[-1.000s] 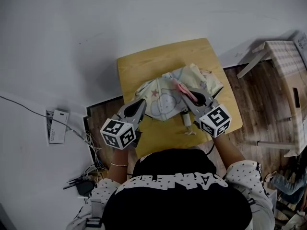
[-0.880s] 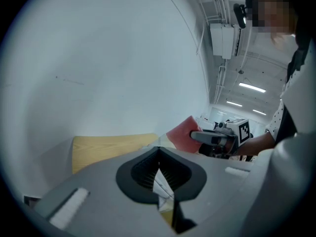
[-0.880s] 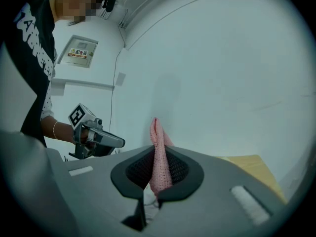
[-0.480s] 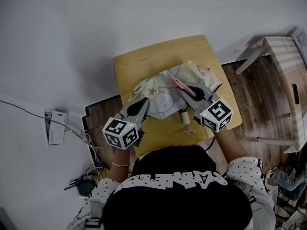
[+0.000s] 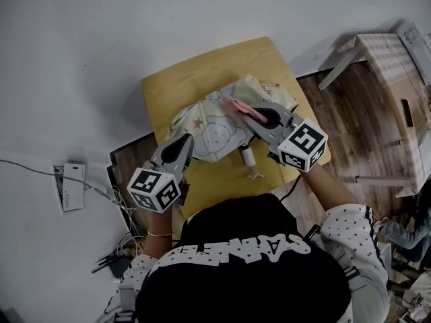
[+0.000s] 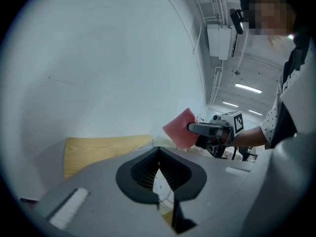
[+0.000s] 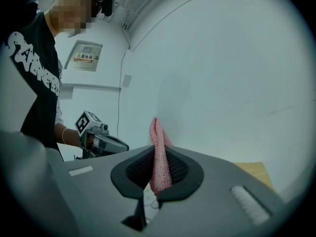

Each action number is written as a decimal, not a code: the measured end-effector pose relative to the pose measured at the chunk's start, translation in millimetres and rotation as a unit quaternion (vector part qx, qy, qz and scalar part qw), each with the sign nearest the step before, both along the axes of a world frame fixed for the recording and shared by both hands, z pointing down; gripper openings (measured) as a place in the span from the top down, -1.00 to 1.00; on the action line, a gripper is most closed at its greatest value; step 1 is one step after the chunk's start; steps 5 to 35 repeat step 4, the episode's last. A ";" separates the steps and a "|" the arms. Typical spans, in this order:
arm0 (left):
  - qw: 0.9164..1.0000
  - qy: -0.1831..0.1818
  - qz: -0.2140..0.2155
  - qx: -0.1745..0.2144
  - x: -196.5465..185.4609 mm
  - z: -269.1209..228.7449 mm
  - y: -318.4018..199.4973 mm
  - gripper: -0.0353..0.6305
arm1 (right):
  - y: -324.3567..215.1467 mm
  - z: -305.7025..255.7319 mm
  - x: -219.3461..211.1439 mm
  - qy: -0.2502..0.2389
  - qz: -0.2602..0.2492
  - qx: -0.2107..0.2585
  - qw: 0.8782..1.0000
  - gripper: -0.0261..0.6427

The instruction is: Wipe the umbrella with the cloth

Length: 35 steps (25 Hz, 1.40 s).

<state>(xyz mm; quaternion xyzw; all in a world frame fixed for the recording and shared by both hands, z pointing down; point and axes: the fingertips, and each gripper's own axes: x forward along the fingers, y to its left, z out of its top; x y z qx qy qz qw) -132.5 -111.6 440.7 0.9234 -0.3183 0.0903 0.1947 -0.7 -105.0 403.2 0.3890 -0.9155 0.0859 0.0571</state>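
A pale patterned umbrella (image 5: 214, 125) lies collapsed on the yellow wooden table (image 5: 168, 89), its handle (image 5: 248, 159) pointing toward the person. My right gripper (image 5: 254, 115) hovers over the umbrella's right side, shut on a pink cloth (image 5: 235, 104) that sticks up between the jaws (image 7: 157, 137). My left gripper (image 5: 186, 142) rests at the umbrella's left edge with its jaws shut (image 6: 159, 153). Umbrella fabric shows below them, but I cannot tell whether any is pinched. The left gripper view also shows the cloth (image 6: 179, 128) and the right gripper (image 6: 203, 129).
A cardboard box with wooden slats (image 5: 394, 73) stands to the right of the table. A white power box (image 5: 71, 187) and cables (image 5: 124, 237) lie on the floor at the left. A white wall rises behind the table.
The head camera has shifted, so the table sits further left and higher in the picture. Both grippers keep their places relative to the umbrella.
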 end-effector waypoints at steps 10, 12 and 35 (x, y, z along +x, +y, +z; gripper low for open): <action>1.000 0.003 -0.002 0.007 2.0 -7.1 -2.1 0.89 | -0.3 -9.7 -0.4 0.014 -0.012 0.010 1.000 0.83; 1.000 0.003 -0.002 0.007 2.0 -7.1 -2.1 0.89 | -0.3 -9.7 -0.4 0.014 -0.012 0.010 1.000 0.83; 1.000 0.003 -0.002 0.007 2.0 -7.1 -2.1 0.89 | -0.3 -9.7 -0.4 0.014 -0.012 0.010 1.000 0.83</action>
